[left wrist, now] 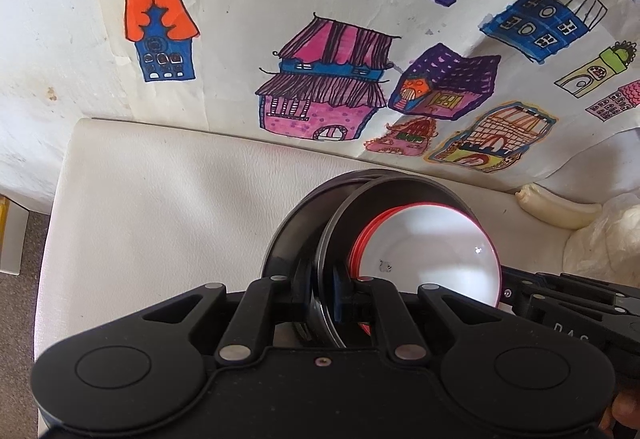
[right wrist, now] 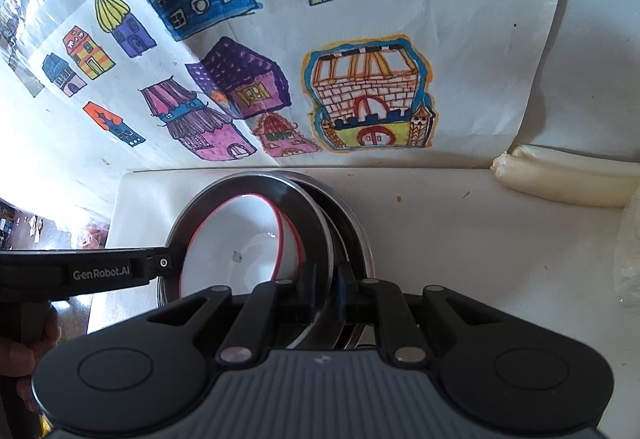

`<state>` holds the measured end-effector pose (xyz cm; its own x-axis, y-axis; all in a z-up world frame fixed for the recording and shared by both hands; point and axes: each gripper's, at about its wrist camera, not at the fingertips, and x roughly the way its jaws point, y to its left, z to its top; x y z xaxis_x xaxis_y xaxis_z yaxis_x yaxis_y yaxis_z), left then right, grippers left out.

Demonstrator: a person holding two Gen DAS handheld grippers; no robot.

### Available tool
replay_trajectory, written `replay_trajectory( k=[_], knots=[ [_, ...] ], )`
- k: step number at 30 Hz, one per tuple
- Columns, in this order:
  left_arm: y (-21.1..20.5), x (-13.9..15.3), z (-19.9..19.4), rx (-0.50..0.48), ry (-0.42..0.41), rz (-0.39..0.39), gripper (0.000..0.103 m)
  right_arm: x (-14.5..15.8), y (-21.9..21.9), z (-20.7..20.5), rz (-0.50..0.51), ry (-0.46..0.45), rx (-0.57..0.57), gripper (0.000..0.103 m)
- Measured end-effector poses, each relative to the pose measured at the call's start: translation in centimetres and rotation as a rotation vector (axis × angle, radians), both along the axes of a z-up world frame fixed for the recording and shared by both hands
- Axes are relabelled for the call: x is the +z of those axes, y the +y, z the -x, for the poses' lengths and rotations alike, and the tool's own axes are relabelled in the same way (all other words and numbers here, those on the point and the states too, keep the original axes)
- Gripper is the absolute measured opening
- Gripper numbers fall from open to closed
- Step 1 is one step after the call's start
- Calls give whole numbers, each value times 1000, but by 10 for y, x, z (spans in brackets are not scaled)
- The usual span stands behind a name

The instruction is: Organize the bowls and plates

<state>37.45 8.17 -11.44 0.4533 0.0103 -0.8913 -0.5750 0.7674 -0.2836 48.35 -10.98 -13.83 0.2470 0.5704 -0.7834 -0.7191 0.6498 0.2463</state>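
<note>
Both tools, left [left wrist: 322, 293] and right [right wrist: 334, 293], clench the dark plate's [left wrist: 332, 239] thin rim; it looks stiff, slick, with a breakable bowl [left wrist: 432, 247] loose inside.

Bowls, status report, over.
Left gripper shut on dark plate rim. Right gripper also shut on it. Bowl inside. Nothing in the way.

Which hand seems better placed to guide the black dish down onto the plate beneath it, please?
Left, narrowly. The left gripper and right gripper clamp opposite sides of the black dish, but the lower plate lies right beside the left fingers, probably easing alignment.
</note>
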Motion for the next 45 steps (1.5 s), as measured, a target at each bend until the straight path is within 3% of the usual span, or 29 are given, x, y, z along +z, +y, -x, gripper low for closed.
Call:
replay_trajectory(
  k=[15, 18, 33, 41, 45],
  knots=[
    [0, 10, 6, 16, -8, -26, 21, 9, -8, 10, -24, -44, -21, 20],
    [-1, 11, 7, 24, 2, -47, 31, 11, -10, 13, -23, -49, -33, 23],
    [-11, 25, 27, 52, -24, -87, 61, 17, -29, 25, -52, -57, -64, 52],
    [-18, 37, 39, 77, -34, -106, 85, 27, -40, 41, -94, -80, -54, 77],
    [-20, 42, 47, 102, -34, -108, 92, 35, -48, 50, -115, -97, -49, 90]
  ],
)
